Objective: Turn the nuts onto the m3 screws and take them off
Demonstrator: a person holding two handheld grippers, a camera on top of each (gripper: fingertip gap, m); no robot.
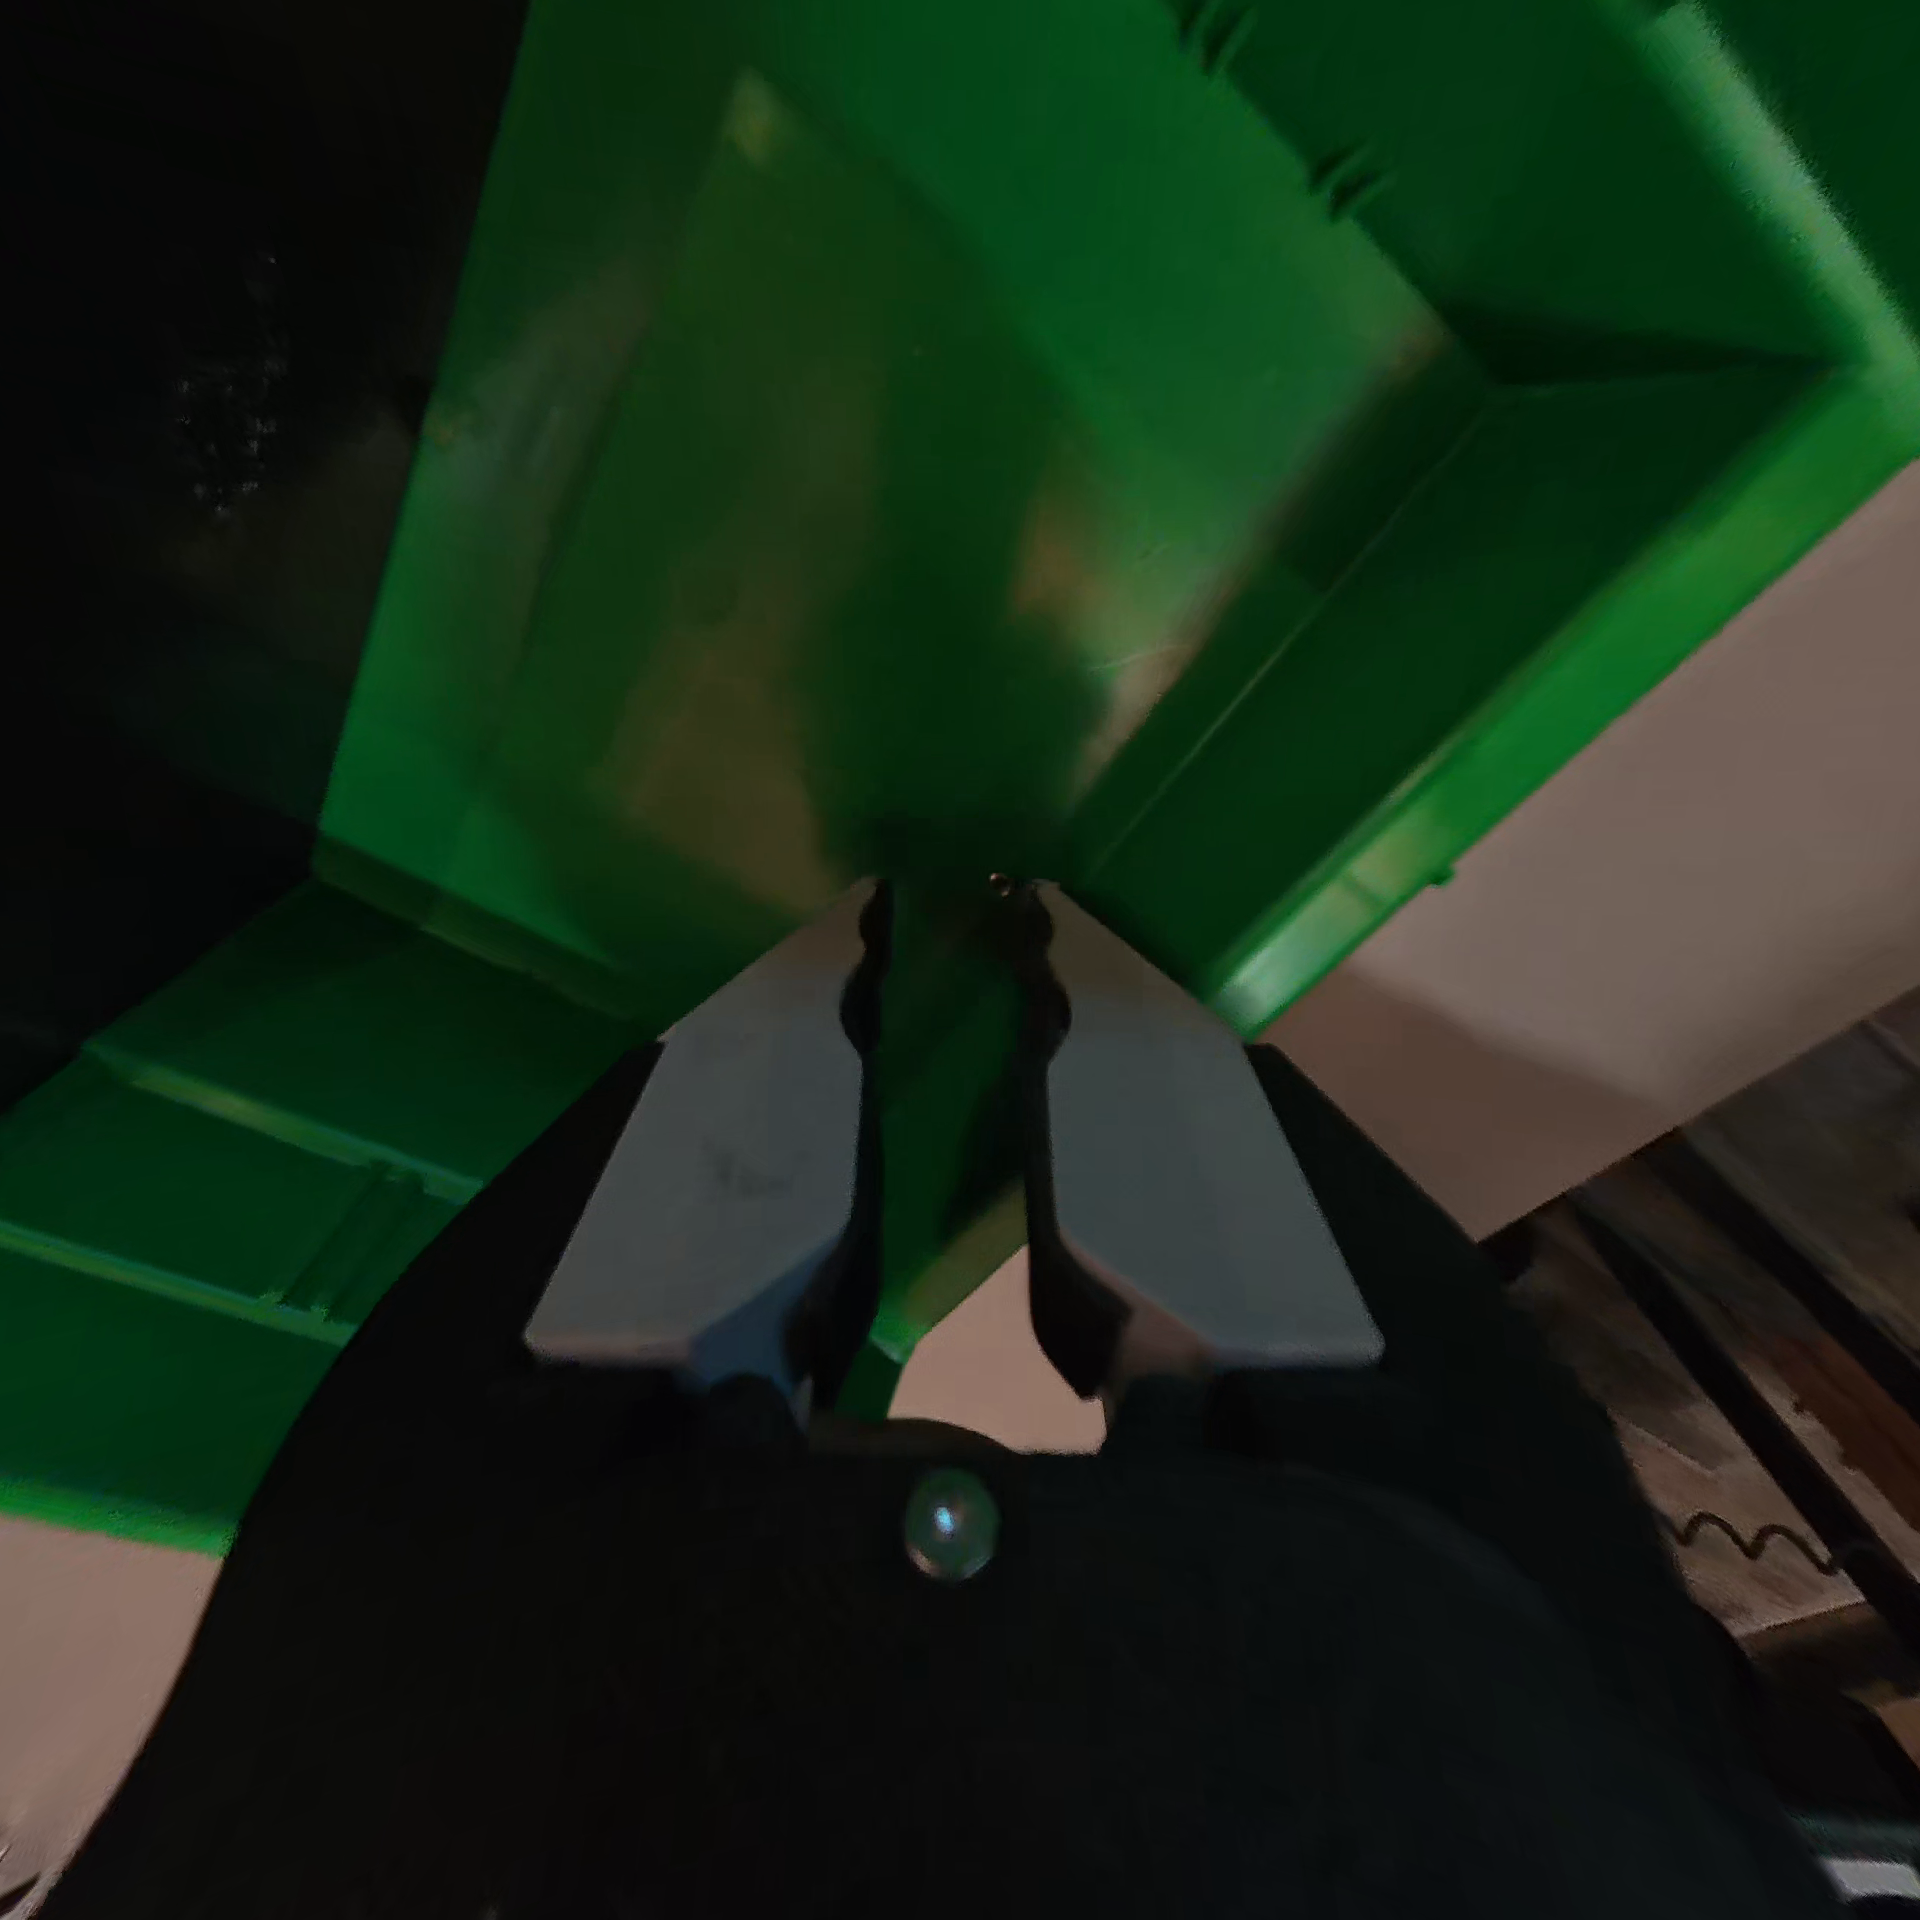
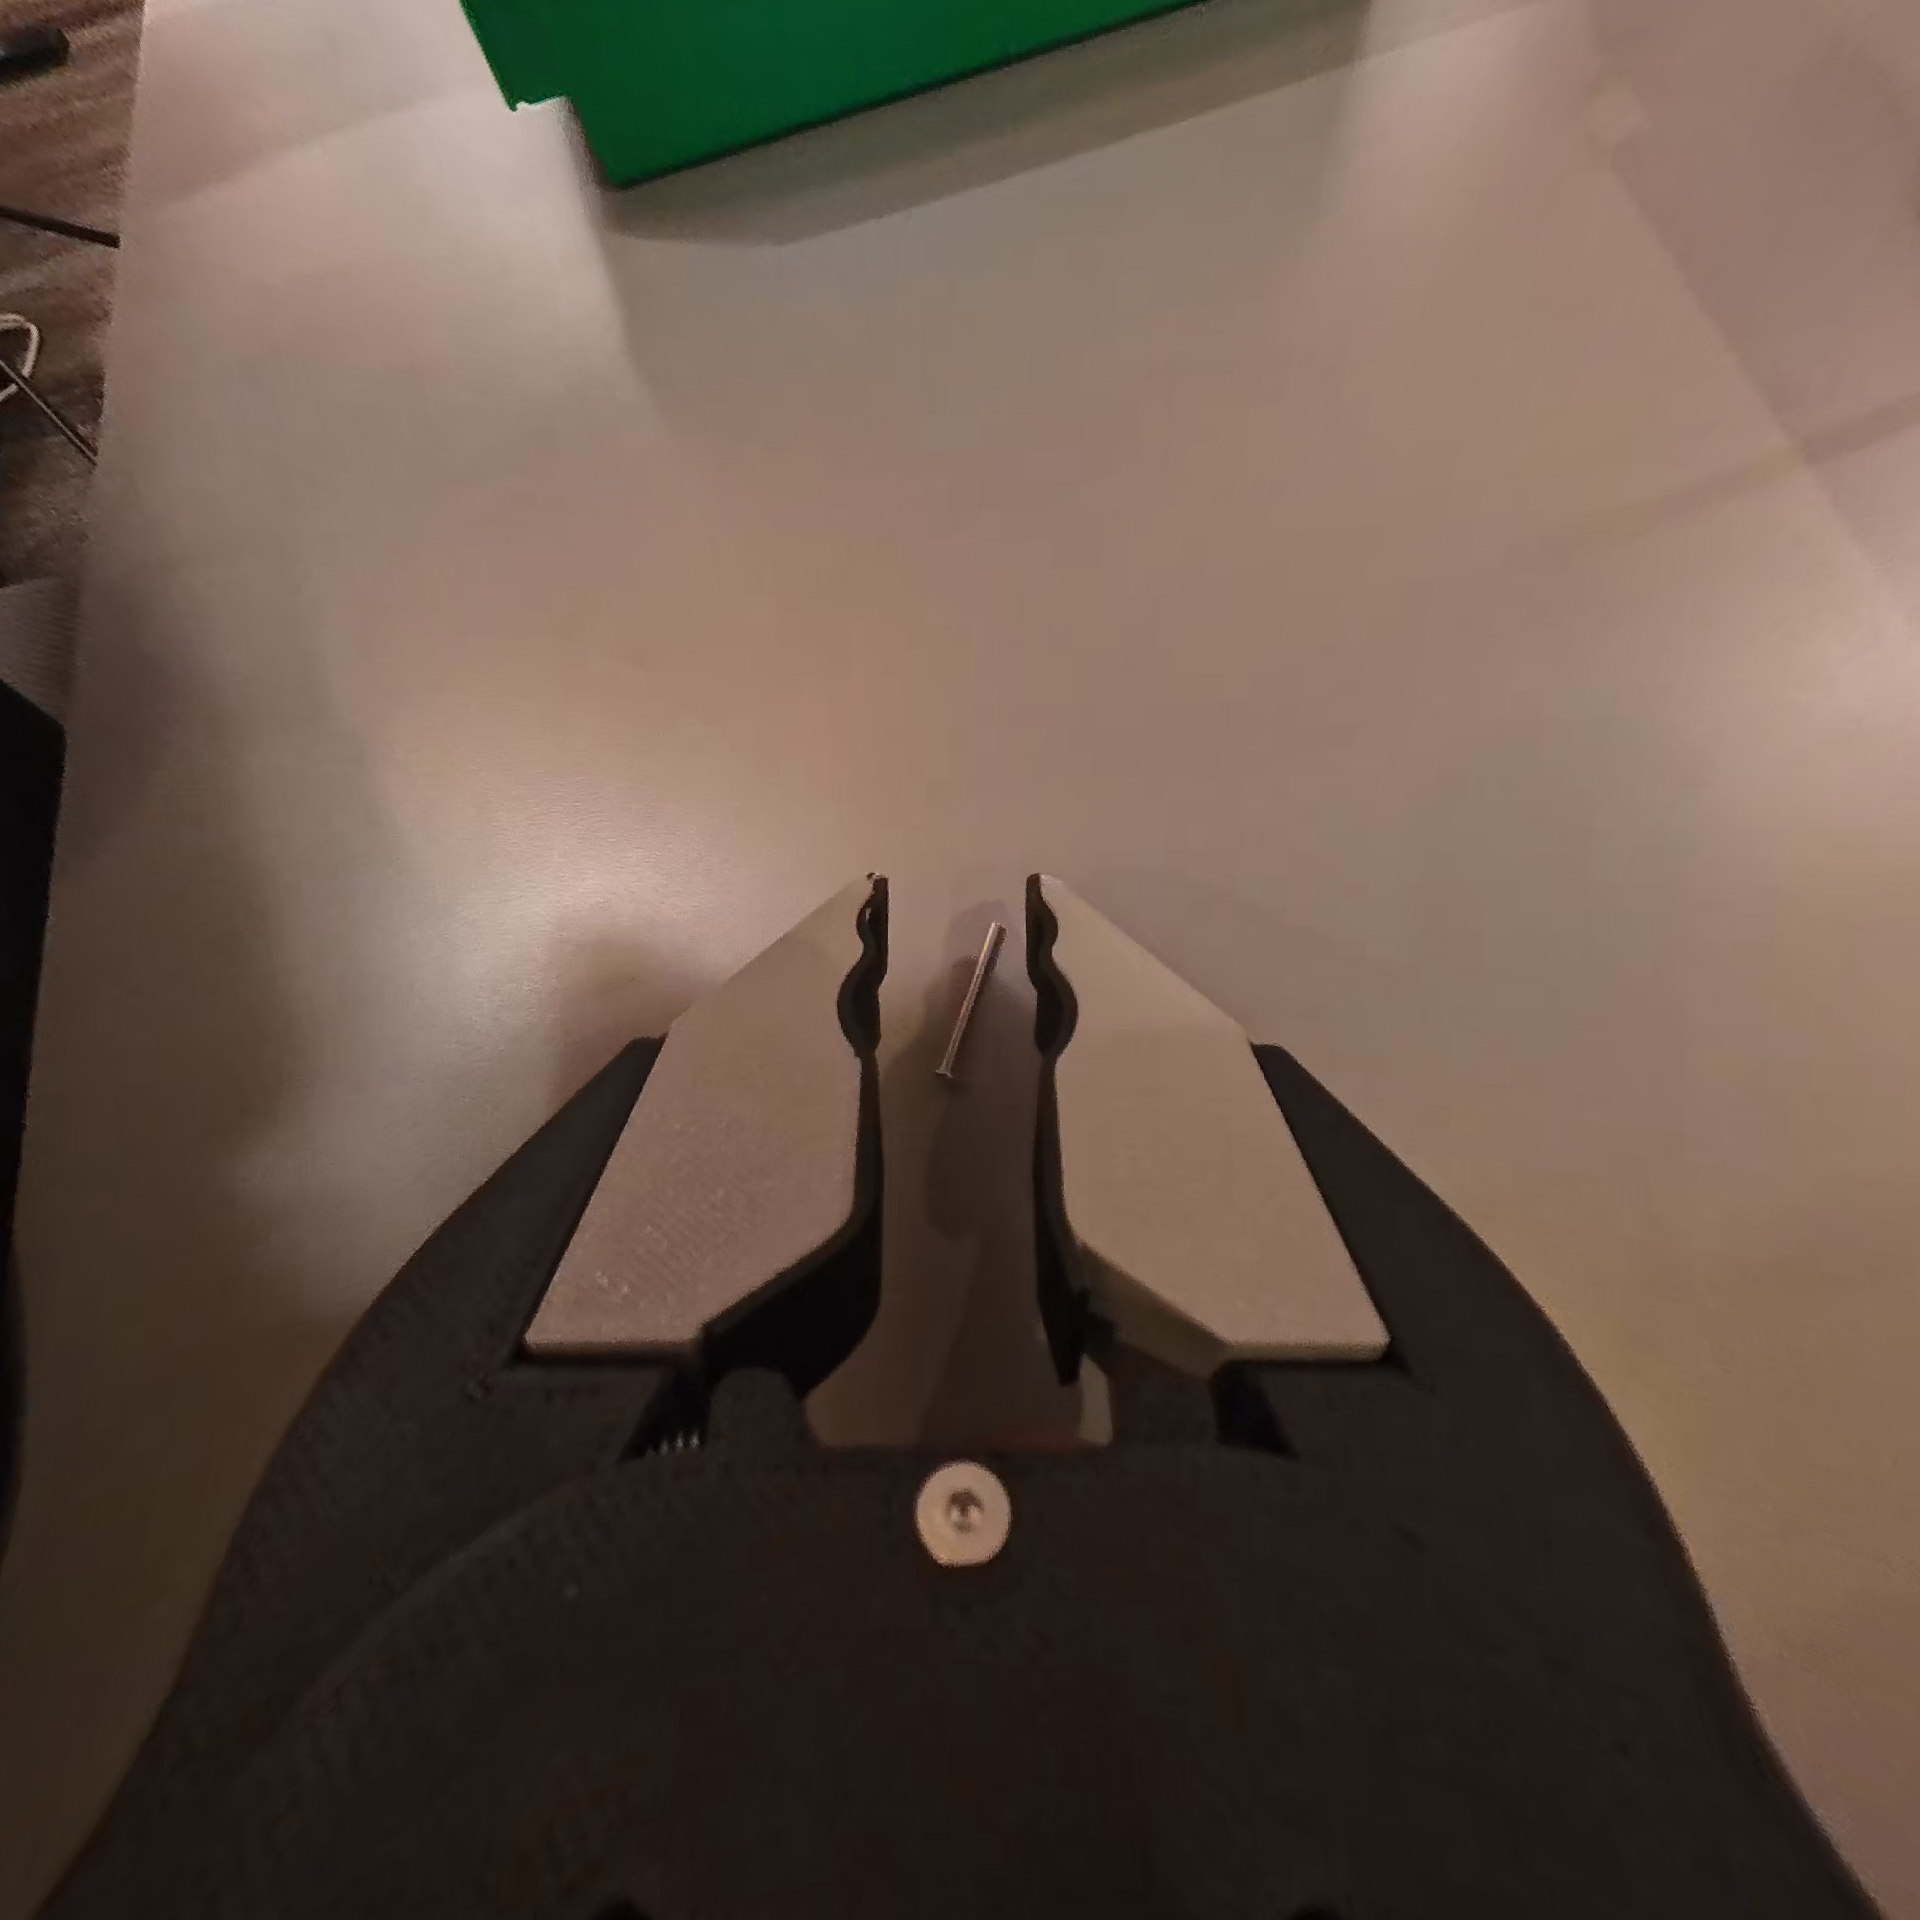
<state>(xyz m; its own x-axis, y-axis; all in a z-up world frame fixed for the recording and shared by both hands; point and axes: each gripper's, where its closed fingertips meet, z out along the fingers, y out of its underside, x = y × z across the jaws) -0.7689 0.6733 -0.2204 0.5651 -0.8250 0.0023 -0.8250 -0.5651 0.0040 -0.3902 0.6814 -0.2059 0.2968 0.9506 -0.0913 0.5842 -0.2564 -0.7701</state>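
Right hand-held gripper [image 2: 954, 894] is low over the pale, smooth bench [image 2: 1351, 623], its grey fingers spread with a clear gap — and lying flat in that gap is the thin silver metal m3 screw [image 2: 968, 1000], head toward the camera, tip angled toward the right finger, touching neither finger as far as I can see. To take it well, I'd judge the fingers want to drop flush to the bench and close squarely across the shank, slowly, because a thing this slim will likely roll or skate on that surface. From the screw, the green plastic bin [image 2: 831, 83] sits well beyond, at the far edge of the bench. Left hand-held gripper [image 1: 956, 894] is down inside that green bin, fingers parted — a tiny bright speck, maybe a nut [image 1: 1000, 882], sits by its right fingertip, though it's too dim and blurred to say for certain.
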